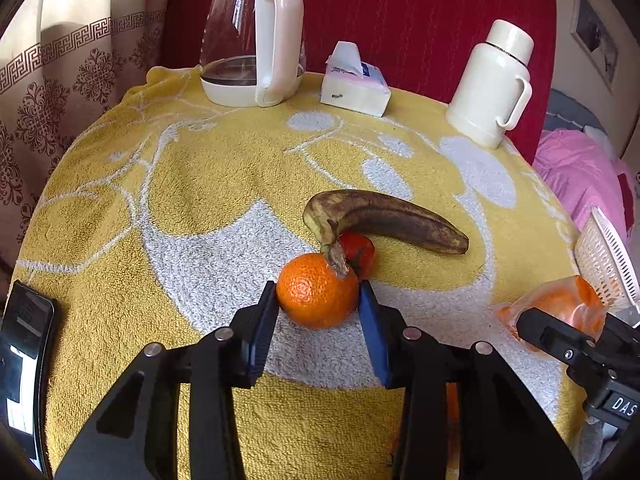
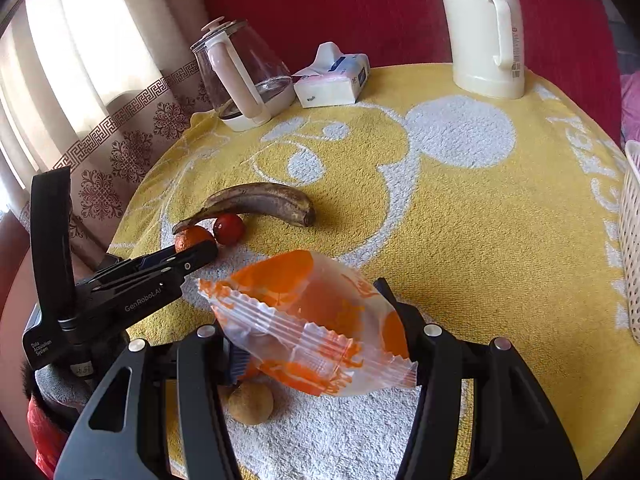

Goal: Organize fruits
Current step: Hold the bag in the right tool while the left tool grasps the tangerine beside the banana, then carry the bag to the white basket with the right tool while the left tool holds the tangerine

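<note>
The round orange mandarin (image 1: 318,295) sits on the yellow and white terry towel (image 1: 200,184) between the blue pads of the left gripper (image 1: 319,300), whose jaws pinch it on both sides; the stem of the brown overripe banana (image 1: 384,218) rests on its top, and a small red tomato (image 1: 359,254) touches it behind; the right gripper (image 2: 316,320) has its jaws closed on an orange fruit in a clear orange-printed wrapper (image 2: 312,320), held above the towel; a small brown round fruit (image 2: 251,403) lies beneath; a white perforated plastic basket (image 2: 631,240) stands at the right edge.
</note>
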The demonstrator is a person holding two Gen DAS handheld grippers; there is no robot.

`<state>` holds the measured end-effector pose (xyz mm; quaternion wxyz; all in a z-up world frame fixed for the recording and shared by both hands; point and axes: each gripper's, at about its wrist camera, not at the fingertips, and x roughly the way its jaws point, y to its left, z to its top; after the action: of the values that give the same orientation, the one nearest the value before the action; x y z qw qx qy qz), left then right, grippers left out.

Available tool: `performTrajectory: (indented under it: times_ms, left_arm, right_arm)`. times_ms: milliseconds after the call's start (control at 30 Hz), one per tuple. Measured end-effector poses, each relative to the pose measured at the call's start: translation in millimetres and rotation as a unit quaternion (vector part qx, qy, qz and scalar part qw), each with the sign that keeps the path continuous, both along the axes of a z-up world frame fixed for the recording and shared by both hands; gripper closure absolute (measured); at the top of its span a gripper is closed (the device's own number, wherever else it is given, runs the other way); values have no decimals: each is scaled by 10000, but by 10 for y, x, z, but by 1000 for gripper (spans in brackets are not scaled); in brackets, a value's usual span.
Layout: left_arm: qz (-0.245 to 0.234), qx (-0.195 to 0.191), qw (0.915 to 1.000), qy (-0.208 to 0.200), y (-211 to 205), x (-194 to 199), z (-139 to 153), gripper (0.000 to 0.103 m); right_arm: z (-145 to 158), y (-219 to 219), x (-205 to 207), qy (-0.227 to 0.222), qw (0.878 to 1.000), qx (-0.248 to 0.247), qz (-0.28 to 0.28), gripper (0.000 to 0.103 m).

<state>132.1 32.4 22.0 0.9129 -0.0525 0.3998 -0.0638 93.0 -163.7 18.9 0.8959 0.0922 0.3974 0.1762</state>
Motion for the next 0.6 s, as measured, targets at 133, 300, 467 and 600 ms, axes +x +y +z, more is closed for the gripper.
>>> performTrajectory:
  times_ms: [133, 300, 467, 600]
  left_arm:
    - [215, -123, 9996, -120, 115, -61, 76, 62]
    - [641, -305, 9971, -282, 352, -123, 192, 62]
    - [896, -445, 9937, -506, 519, -205, 323, 62]
    - [874, -458, 9937, -534, 502, -211, 340, 62]
  right_arm:
    - [16, -56, -30, -47, 9999, 58, -67, 46]
    - [29, -159, -60, -74, 9997, 171, -172, 46]
    - [40, -204, -83, -90, 9995, 228, -220, 46]
    - [52, -202, -88, -115, 9994, 247, -212, 46]
